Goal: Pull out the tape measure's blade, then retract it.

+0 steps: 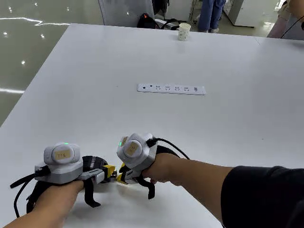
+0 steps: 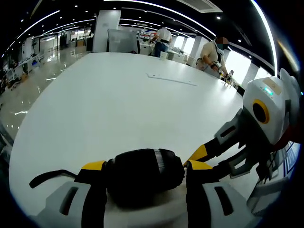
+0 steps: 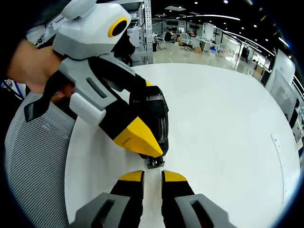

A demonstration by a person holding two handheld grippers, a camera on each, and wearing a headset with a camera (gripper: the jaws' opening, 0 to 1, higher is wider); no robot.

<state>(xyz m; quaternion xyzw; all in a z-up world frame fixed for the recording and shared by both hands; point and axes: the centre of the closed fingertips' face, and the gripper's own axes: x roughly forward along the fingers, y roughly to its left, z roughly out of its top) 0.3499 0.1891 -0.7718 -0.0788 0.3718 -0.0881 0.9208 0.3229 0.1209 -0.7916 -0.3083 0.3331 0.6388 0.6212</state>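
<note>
The black tape measure [image 2: 142, 173] sits low over the white table [image 1: 142, 61], and my left gripper [image 2: 142, 176] is shut on its case, a yellow-tipped jaw on each side. In the right gripper view the case [image 3: 154, 118] is just ahead, held by the left gripper's fingers [image 3: 135, 135], with the blade's metal hook [image 3: 156, 163] poking out at the bottom. My right gripper [image 3: 152, 175] has its jaws drawn close together, pinching that hook at the very tips. In the head view the left gripper [image 1: 102, 173] and the right gripper [image 1: 122, 178] meet near the table's front edge.
A white power strip [image 1: 171, 89] lies mid-table. A paper cup [image 1: 184, 31] stands at the far edge. People stand beyond the table's far side. A grey mesh chair back [image 3: 35, 156] is to the left in the right gripper view.
</note>
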